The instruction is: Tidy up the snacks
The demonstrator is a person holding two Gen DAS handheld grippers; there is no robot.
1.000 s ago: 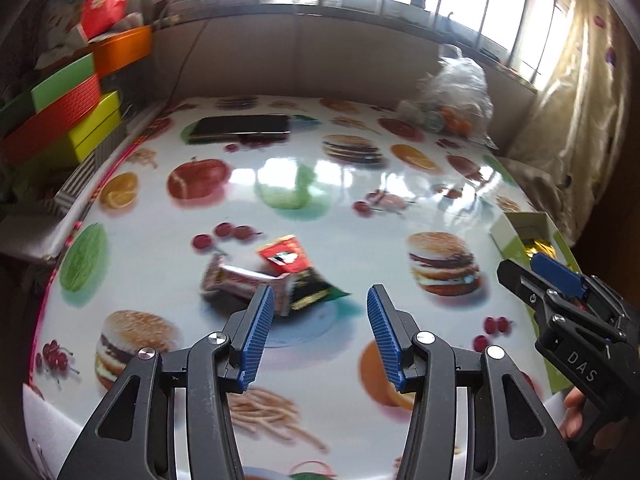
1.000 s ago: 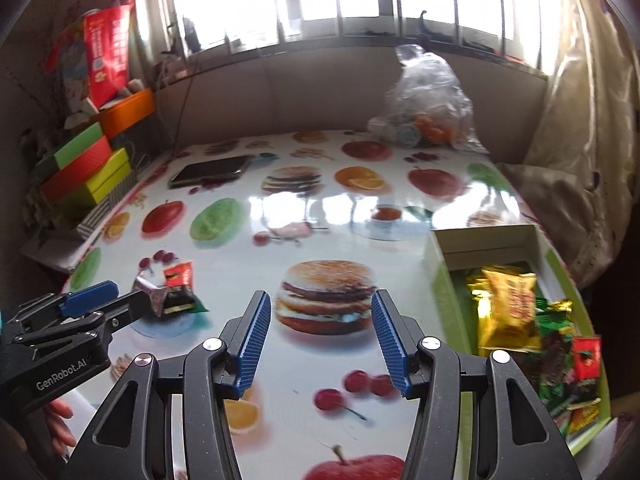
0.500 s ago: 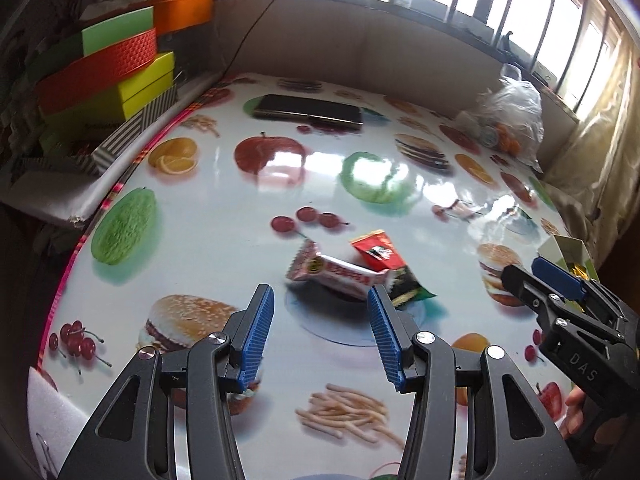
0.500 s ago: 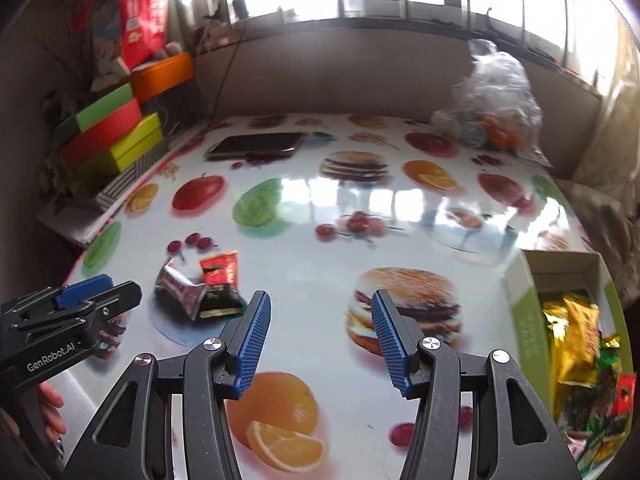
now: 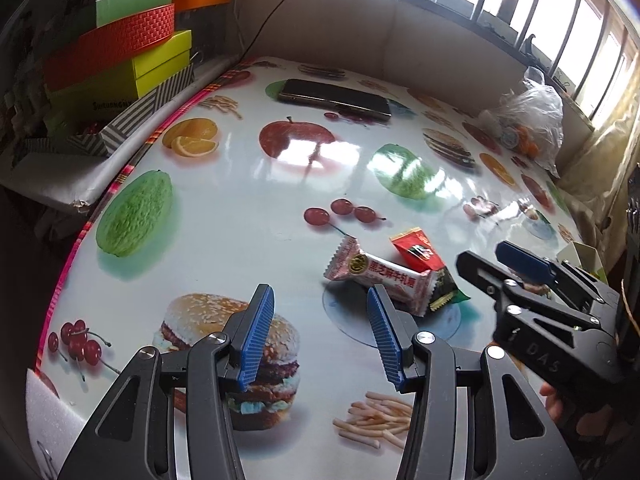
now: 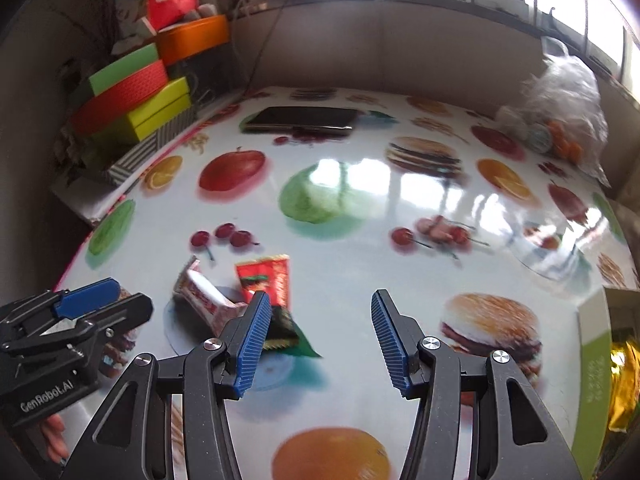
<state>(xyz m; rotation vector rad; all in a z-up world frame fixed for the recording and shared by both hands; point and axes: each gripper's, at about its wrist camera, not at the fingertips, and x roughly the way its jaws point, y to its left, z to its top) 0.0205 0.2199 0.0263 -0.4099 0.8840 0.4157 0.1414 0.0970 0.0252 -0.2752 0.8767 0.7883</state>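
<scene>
Glossy, fruit-and-burger printed surface (image 5: 248,216) runs back to a windowed wall; I note stacked coloured boxes (image 5: 132,60) off its left edge, a dark phone (image 5: 334,98) lying flat toward the far side, and a clear plastic bag (image 5: 534,120) at the far right.

Three snack packets lie bunched together near the front of the surface. The pink-and-white wrapped bar (image 5: 378,276) lies across a dark green packet (image 5: 442,290), with a red packet (image 5: 418,250) touching them on the far side.

My left gripper (image 5: 320,334) has its fingers spread wide with nothing between them; the bar sits just beyond the tip of its right-hand finger. My right gripper (image 6: 318,338) is likewise wide apart and empty, hovering beside the pile, whose green packet shows just past its left-hand finger. In the left wrist view the right gripper sits just right of the pile.

At the right edge of the right wrist view I see the green-walled box (image 6: 594,364) with a gold packet (image 6: 624,384) inside, well apart from the pile.
</scene>
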